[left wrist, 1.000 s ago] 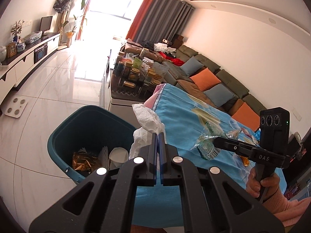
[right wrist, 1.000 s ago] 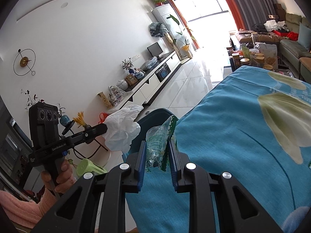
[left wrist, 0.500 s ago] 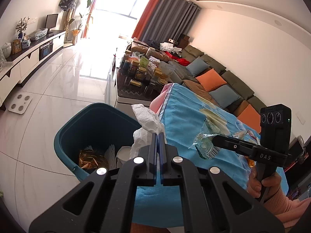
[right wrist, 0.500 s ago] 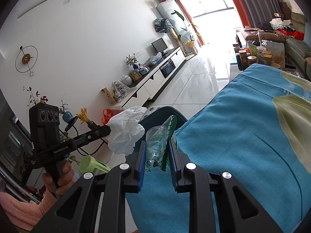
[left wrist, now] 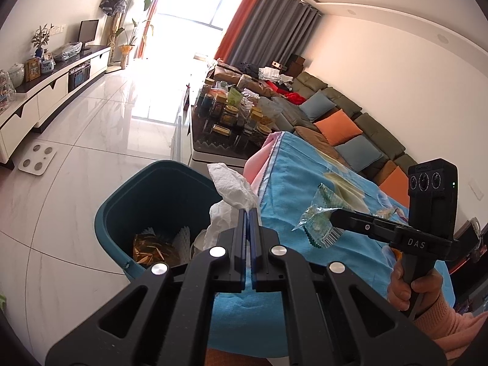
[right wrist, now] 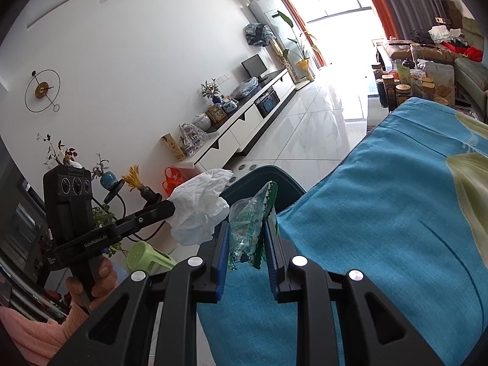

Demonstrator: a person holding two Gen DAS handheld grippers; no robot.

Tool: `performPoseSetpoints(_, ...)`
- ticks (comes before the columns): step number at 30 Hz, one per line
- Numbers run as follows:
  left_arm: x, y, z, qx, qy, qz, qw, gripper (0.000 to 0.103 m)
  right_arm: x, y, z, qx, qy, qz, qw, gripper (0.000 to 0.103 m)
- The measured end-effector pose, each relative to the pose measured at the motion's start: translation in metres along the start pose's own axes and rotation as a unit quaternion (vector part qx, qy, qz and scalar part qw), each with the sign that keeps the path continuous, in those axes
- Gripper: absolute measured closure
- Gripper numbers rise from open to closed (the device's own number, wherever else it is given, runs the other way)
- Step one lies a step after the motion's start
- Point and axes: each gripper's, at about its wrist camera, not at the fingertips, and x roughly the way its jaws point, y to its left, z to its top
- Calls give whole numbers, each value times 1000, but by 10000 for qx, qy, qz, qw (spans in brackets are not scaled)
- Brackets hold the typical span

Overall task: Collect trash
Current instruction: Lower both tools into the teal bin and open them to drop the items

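Note:
My left gripper (left wrist: 249, 213) is shut on a crumpled white tissue (left wrist: 230, 192), held over the near rim of a teal trash bin (left wrist: 128, 201). The bin holds a gold wrapper (left wrist: 149, 245) and white paper. In the right wrist view the tissue (right wrist: 198, 210) hangs beside the bin (right wrist: 268, 175). My right gripper (right wrist: 247, 228) is shut on a clear green-edged plastic wrapper (right wrist: 248, 219), held above the blue tablecloth's edge. That wrapper also shows in the left wrist view (left wrist: 318, 216), right of the tissue.
The blue cloth-covered table (left wrist: 305, 183) stands right of the bin. Behind it is a coffee table crowded with jars (left wrist: 235, 113), then a long sofa (left wrist: 344, 116). A white TV cabinet (left wrist: 45, 91) lines the left wall. A green stool (right wrist: 149, 257) stands on the floor.
Both grippers have moved a little toward the bin with their loads still held. The bin now sits closer and more central in the left wrist view.

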Motion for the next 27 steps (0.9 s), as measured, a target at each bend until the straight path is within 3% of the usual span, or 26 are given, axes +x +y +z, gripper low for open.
performPoseSetpoints(27, 37, 35, 3, -160, 198, 515, 9983, 101, 61, 18, 23, -175, 346, -1, 9992, 82)
